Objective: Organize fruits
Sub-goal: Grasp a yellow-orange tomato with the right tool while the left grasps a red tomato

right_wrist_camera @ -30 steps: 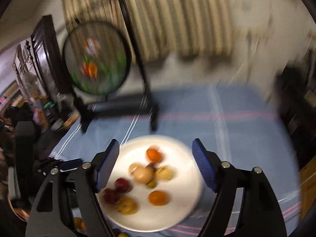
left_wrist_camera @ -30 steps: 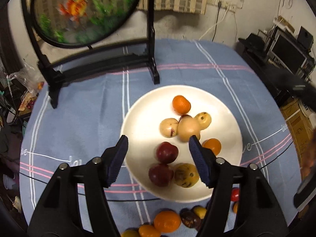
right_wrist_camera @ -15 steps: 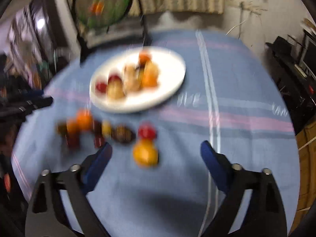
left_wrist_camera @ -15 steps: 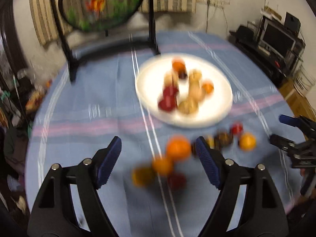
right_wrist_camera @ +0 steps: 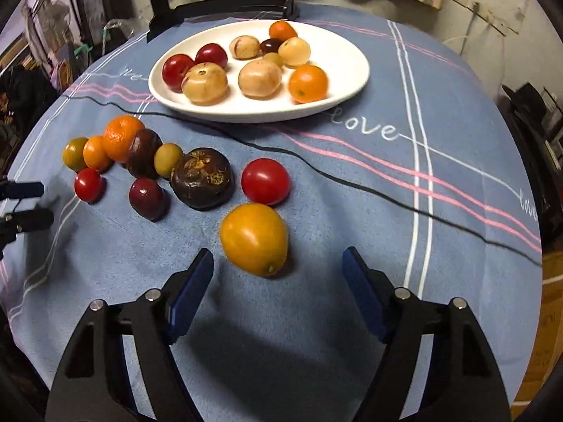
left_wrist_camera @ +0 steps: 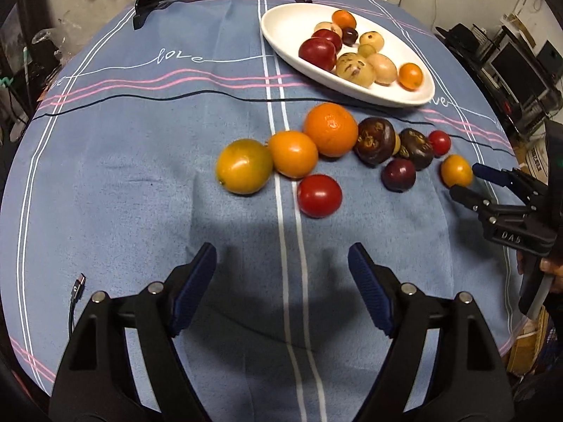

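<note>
Right claw [right_wrist_camera: 278, 281]: jaws apart and closing, nothing between the pads; a yellow-orange fruit [right_wrist_camera: 254, 238] lies on the cloth just ahead of the tips, untouched
Left claw [left_wrist_camera: 281, 288]: jaws wide, empty, over bare blue tablecloth [left_wrist_camera: 140, 176]; nearest item a red tomato [left_wrist_camera: 319, 195], ahead of the tips and apart from them
Loose fruit, on the cloth between the claws and the plate: large orange [left_wrist_camera: 330, 129], smaller orange [left_wrist_camera: 293, 154], yellow-green citrus [left_wrist_camera: 244, 166], two wrinkled dark fruits [left_wrist_camera: 375, 140], a dark plum [left_wrist_camera: 399, 174], small red tomato [left_wrist_camera: 440, 142]
White plate [left_wrist_camera: 281, 28]: beyond the loose row, holding red, pale and orange fruit
Change: a second ago both claws hung over the plate; both now sit low over the loose row, and the right one has narrowed
Reading: probably the start of the next pickups, yellow-orange fruit first; loose items still await sorting
</note>
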Demonstrator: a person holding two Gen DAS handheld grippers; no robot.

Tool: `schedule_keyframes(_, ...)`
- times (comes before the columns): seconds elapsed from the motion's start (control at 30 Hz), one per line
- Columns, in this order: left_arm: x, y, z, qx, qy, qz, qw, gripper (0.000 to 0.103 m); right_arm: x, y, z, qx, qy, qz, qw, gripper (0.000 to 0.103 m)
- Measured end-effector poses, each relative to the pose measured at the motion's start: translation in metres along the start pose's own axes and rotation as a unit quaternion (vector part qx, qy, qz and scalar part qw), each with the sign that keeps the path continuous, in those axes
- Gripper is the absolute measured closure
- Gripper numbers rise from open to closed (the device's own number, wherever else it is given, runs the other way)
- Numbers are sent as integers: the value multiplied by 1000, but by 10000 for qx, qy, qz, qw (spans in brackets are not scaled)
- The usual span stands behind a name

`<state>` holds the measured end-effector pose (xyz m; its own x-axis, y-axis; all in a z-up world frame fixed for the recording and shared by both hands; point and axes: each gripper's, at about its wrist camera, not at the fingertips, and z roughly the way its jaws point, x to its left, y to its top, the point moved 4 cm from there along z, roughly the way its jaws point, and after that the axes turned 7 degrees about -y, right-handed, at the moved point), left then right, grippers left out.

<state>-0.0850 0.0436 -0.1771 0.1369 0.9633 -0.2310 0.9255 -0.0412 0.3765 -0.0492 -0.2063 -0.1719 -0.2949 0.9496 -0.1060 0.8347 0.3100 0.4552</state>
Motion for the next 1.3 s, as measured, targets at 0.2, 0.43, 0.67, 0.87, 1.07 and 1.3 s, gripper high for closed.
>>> schedule_keyframes(0.2, -15, 17, 13, 17, -26, 38, 10000, 24, 9, 6, 9, 104, 88, -351, 9993, 60)
schedule_keyframes(0.43, -19, 26, 38, 243, -27, -181, 9995, 44, 9, 8, 4, 64, 184, -426, 9989, 65)
schedule_keyframes(0.67, -18, 32, 42, 219, 21, -289, 9993, 54, 6, 5, -1, 57, 273, -275, 9992, 65)
schedule_keyframes(0.87, -24, 31, 40, 278, -4, -123, 9995, 70, 7, 0, -4, 71, 260, -215, 9994, 65)
schedule_keyframes(1.07, -40, 23, 34, 346, 306, 336, 9984, 70, 8, -7, -16, 32, 343, -51, 9994, 65)
schedule_keyframes(1.3, -59, 22, 22, 235, 379, 730, 9963, 70, 16, -15, -30, -21, 526, 147, 9985, 65)
